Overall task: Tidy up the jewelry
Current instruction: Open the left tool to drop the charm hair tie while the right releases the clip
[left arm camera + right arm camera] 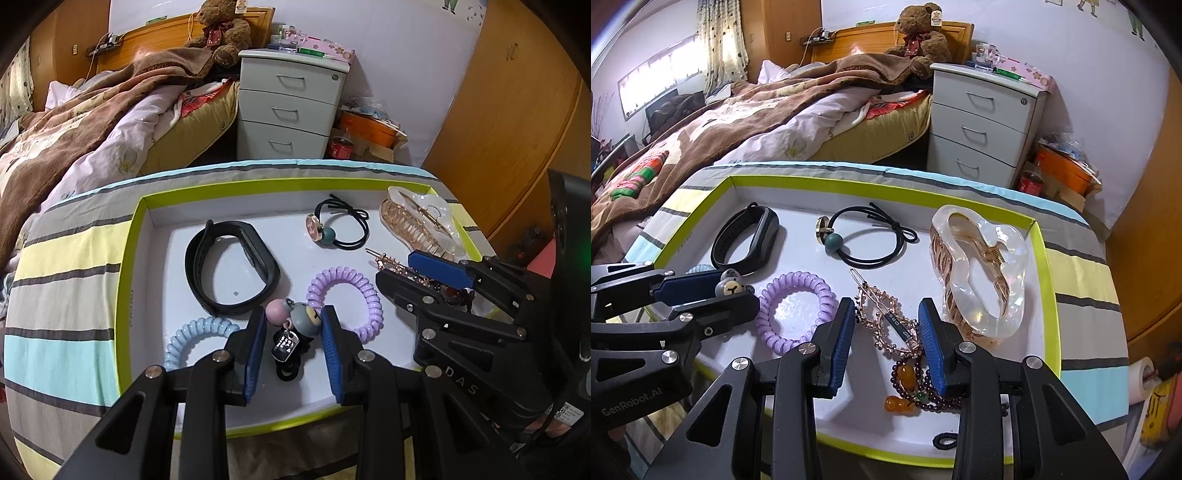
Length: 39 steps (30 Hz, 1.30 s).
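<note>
Meanwhile, both grippers stood spread inside the green-rimmed tray [1044,258]: left gripper [293,350] straddling a light bear-charm hair tie [295,332], right gripper [886,343] over a delicate beaded hair clip [886,317], best pinched mid-bar.

"GenRobot.AI" on the left gripper [735,291] body, "DAS" on the right gripper [413,273] arm (further letters hidden)

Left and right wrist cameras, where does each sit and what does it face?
Left wrist: on the left gripper, facing the tray; its fingers straddle the doll hair tie; right gripper at right.
Right wrist: on the right gripper, over the hairpin; left gripper at left.
Shared: tray, purple coil, bed.
</note>
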Available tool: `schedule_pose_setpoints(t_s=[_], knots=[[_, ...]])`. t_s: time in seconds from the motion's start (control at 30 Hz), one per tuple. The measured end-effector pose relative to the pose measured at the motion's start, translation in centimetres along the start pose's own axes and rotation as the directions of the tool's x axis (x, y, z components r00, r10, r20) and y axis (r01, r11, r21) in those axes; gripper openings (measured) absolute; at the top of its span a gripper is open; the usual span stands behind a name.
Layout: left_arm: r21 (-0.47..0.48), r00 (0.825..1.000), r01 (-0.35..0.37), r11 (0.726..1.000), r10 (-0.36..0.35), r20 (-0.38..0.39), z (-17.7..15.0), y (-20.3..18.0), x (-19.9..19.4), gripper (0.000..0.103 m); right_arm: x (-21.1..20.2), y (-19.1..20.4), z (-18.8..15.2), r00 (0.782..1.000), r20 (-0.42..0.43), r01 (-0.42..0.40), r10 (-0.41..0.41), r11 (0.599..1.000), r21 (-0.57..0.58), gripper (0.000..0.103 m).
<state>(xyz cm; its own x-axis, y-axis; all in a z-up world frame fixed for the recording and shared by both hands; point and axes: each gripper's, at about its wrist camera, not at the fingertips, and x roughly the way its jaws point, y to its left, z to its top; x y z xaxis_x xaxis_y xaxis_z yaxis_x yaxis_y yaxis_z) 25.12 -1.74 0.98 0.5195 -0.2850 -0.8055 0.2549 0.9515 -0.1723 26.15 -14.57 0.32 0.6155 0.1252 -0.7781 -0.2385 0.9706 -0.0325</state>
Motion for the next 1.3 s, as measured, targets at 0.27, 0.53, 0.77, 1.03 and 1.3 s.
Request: schedule_pose_setpoints(t_s=[0.27,0.53,0.77,1.03,1.3], knots=[[-0.006,1.000,-0.007,1.000,0.007,-0.004,0.1,0.2,0.1,0.038,0.0,-0.1,-0.1,1.000,0.001,-0.001,0.001,1.000,0.007,0.037],[0.004,1.000,-0.006,1.000,0.006,-0.007,0.0,0.1,0.0,0.047,0.0,-0.4,-0.2,1.000,0.003,-0.010,0.010,1.000,0.016,0.038],[0.013,1.000,-0.011,1.000,0.011,0.000,-0.2,0.1,-0.5,0.050,-0.3,-0.5,-0.3,0.999,0.012,-0.031,0.031,0.999,0.040,0.039],[0.009,1.000,-0.020,1.000,0.020,0.017,-0.6,0.1,-1.8,0.054,-1.4,-0.3,-0.6,0.998,0.037,-0.049,0.047,0.997,0.057,0.044],[0.008,0.998,-0.039,0.999,0.039,0.056,-1.7,-0.2,-4.3,0.055,-4.4,0.2,-1.5,0.993,0.093,-0.073,0.065,0.994,0.081,0.044]])
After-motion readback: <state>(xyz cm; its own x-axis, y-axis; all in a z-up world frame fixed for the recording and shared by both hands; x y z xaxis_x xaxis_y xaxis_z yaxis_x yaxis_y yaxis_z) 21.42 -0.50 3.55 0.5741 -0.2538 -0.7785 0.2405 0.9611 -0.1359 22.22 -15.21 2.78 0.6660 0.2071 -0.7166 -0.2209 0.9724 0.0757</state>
